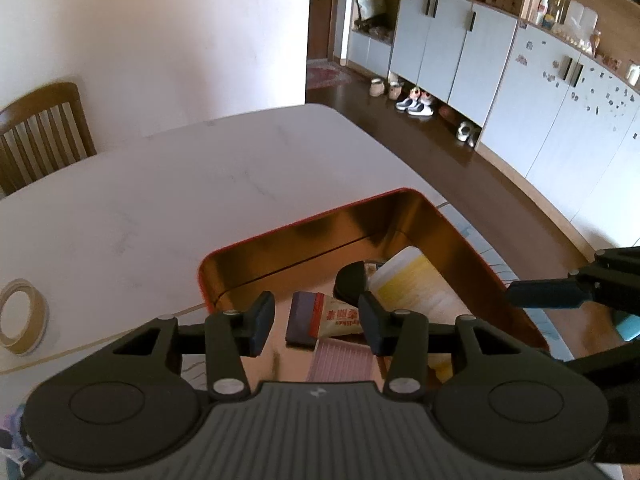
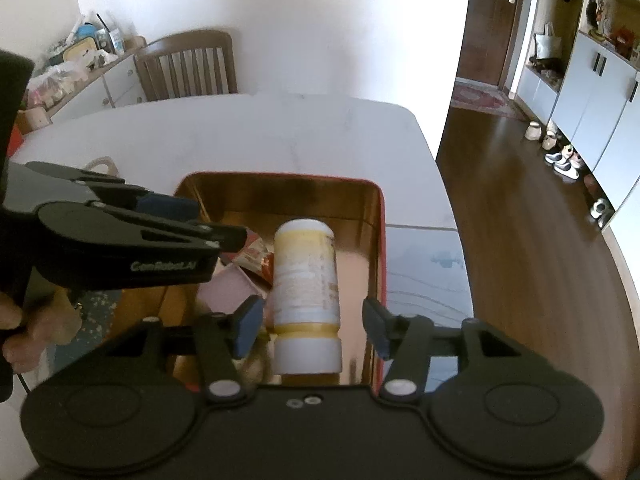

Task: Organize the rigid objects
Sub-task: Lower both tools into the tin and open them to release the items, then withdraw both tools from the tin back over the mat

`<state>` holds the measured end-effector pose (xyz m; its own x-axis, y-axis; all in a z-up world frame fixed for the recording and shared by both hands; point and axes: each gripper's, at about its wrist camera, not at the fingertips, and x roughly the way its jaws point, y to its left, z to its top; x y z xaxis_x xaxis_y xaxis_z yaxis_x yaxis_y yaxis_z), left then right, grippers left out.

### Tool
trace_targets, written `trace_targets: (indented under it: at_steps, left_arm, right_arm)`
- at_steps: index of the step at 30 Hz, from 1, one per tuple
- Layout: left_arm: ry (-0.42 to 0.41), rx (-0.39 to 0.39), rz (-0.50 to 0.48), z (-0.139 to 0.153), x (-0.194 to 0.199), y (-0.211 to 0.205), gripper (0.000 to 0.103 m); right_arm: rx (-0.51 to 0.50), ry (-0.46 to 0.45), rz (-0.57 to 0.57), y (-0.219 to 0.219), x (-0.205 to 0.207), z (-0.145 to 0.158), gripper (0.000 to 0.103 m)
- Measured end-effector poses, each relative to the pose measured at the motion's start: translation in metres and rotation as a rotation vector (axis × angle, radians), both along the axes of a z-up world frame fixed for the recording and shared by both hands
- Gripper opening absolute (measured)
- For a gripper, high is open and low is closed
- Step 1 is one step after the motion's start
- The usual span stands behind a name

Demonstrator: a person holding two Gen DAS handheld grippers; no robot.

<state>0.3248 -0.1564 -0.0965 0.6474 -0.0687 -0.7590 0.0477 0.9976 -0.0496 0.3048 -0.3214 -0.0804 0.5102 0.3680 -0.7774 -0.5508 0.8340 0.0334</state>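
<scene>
Both grippers' jaws open and empty above red tin (image 1: 460,232) on white table (image 1: 160,200), wooden chair (image 1: 40,132) behind

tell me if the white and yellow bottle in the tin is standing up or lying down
Lying down. The bottle rests on its side inside the tin, its white cap toward the camera.

Tin (image 1: 248,258): on the table (image 1: 160,200), near its right edge.
Bottle (image 2: 306,280): lying in the tin along its right wall.
Tube (image 1: 340,318): in the tin, left of the bottle.
Flat box (image 1: 344,360): in the tin, nearer than the tube.
Tape roll (image 1: 20,316): on the table, well left of the tin.
Chair (image 2: 188,66): behind the table, beyond the tin.
</scene>
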Motion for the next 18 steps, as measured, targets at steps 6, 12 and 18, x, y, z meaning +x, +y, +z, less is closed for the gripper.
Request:
trace_targets:
  at_steps: [6,12,18]
  left_arm:
    - [-0.036,-0.006,0.009,0.016,-0.023,0.007,0.049]
    - [-0.072,-0.017,0.008,0.031,-0.050,0.024,0.051]
    - [-0.108,-0.025,0.016,0.047,-0.079,0.047,0.057]
  right_arm:
    - [0.024,-0.017,-0.008,-0.001,-0.016,0.012,0.061]
    - [0.052,-0.047,-0.014,0.006,-0.035,0.026,0.066]
    - [0.082,-0.073,-0.026,0.017,-0.056,0.039,0.076]
